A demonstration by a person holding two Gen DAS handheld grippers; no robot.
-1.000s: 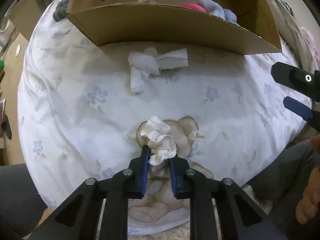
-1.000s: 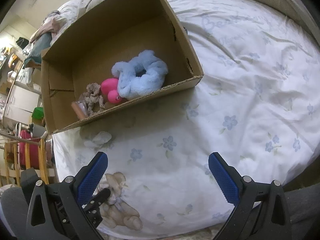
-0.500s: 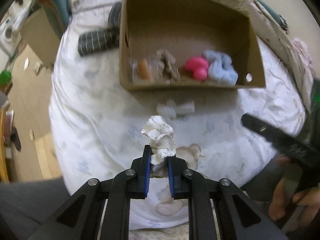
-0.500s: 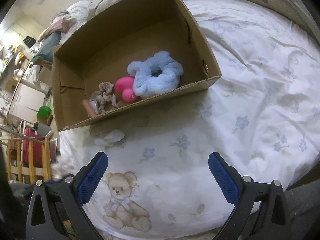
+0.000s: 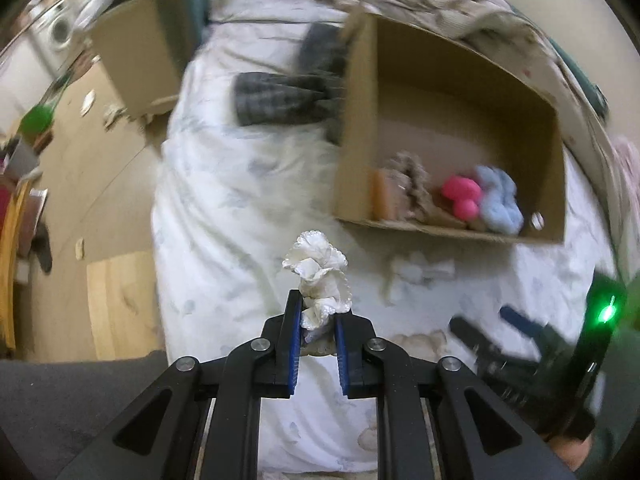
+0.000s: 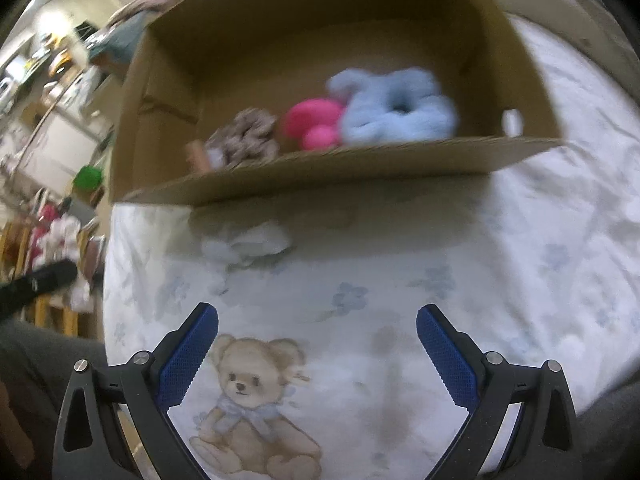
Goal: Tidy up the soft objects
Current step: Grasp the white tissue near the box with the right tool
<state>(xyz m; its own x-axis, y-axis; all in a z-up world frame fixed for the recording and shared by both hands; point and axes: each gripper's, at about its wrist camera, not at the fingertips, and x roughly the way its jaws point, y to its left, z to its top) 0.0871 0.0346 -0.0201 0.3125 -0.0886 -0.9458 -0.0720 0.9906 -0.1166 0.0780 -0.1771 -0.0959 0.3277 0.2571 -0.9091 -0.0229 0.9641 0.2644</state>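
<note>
My left gripper [image 5: 317, 310] is shut on a white ruffled scrunchie [image 5: 318, 276] and holds it high above the bed. The cardboard box [image 5: 452, 128] lies ahead to the right; it also shows in the right wrist view [image 6: 320, 172]. Inside are a blue fluffy scrunchie [image 6: 396, 110], a pink soft toy [image 6: 314, 124] and a brown scrunchie [image 6: 246, 138]. A white cloth piece [image 6: 248, 242] lies on the sheet in front of the box. My right gripper [image 6: 318, 340] is open and empty above the bear print, and shows blurred in the left wrist view [image 5: 492, 332].
The bed has a white floral sheet [image 6: 520, 280] with a teddy bear print [image 6: 256, 404]. Dark striped fabric [image 5: 280, 96] lies left of the box. A second cardboard box [image 5: 136, 64] and wooden floor [image 5: 100, 168] are off the bed's left side.
My left gripper has lifted the white scrunchie off the bear print and swung left and up. My right gripper has moved closer to the box, still open.
</note>
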